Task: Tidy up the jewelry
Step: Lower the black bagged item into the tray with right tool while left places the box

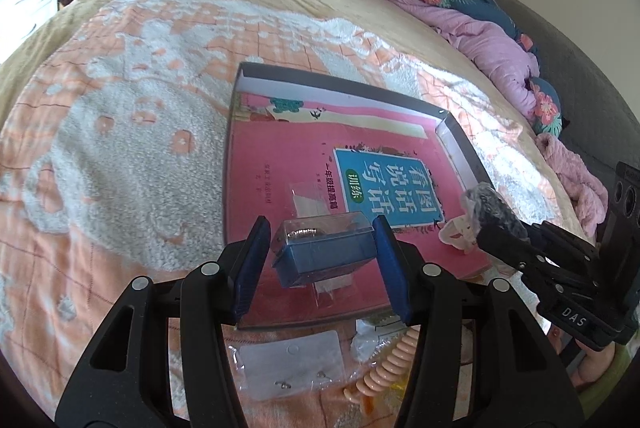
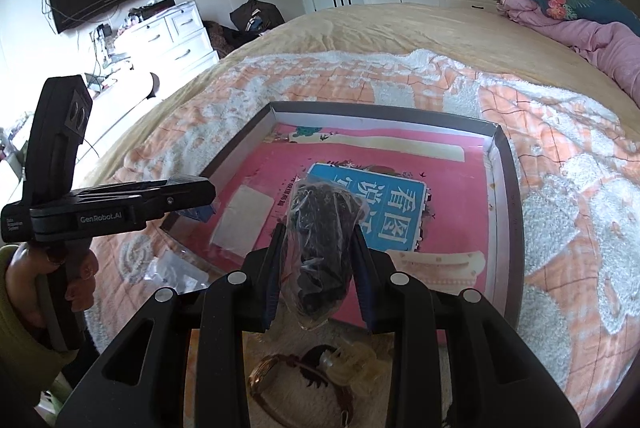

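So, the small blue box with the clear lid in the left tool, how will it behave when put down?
The small blue box with the clear lid looks rigid and light. Its flat sides should not roll, though it may slide on the glossy pink book cover.

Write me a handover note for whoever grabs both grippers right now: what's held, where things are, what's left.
Left gripper: shut on a small blue box with clear lid, over the tray.
Right gripper: shut on a clear bag of dark jewelry, also over the tray.
Tray: shallow box on the bed, lined with a pink book; a cream hair clip lies inside.
Left: set both down in the tray. Then the earring card, coil hair tie, bracelet and claw clip, loose on the blanket in front of the tray.
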A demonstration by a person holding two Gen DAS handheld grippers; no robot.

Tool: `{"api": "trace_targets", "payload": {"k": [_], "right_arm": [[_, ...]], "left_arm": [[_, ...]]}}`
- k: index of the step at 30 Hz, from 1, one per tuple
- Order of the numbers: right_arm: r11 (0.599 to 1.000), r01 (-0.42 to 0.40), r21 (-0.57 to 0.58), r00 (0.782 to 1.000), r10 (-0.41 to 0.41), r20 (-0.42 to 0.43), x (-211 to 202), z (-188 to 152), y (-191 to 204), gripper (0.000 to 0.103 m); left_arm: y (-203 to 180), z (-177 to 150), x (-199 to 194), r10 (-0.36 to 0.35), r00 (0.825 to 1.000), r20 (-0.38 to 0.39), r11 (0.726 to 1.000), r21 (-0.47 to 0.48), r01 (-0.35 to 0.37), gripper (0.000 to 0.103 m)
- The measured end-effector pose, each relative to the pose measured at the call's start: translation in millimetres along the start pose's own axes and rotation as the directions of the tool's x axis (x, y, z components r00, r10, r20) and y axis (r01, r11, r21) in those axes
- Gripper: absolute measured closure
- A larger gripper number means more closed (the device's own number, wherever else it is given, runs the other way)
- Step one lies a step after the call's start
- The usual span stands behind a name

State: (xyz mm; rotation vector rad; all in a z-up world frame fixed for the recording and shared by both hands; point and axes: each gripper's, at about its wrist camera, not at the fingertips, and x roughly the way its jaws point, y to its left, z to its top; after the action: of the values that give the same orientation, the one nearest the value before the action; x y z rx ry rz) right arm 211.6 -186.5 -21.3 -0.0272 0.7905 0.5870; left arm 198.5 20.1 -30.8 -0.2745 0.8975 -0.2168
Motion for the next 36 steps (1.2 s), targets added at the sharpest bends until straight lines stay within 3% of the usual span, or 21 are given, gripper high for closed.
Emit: {"api": "trace_targets", "payload": {"k": [16, 25, 33, 36], "right_arm": [[1.0, 0.016, -0.02, 0.998, -0.017, -0.064, 47.9, 2.6, -4.9, 0.073], [0.999, 0.024, -0.023, 0.997, -0.025, -0.073, 51.1, -1.9, -4.7, 0.071], [0.999, 0.035, -0.006, 0.999, -0.035, -0.029, 24.7, -1.8, -6.7, 0.05], [0.999, 0.044, 0.019, 0.999, -0.044, -0.012, 10.5, -3.8, -10.4, 0.042]], "left_arm": [[5.2, 1.7, 15.8, -0.002, 1.0, -0.027, 1.0, -0.004, 0.002, 0.059], [6.6, 2.6, 17.3, 0.0, 1.0, -0.027, 1.0, -0.006, 0.0, 0.059], [6.8, 3.6, 17.8, 0.004, 1.0, -0.026, 1.0, -0.002, -0.004, 0.058], [6.4, 4.0, 16.7, 0.009, 1.0, -0.021, 1.0, -0.001, -0.009, 0.051]]}}
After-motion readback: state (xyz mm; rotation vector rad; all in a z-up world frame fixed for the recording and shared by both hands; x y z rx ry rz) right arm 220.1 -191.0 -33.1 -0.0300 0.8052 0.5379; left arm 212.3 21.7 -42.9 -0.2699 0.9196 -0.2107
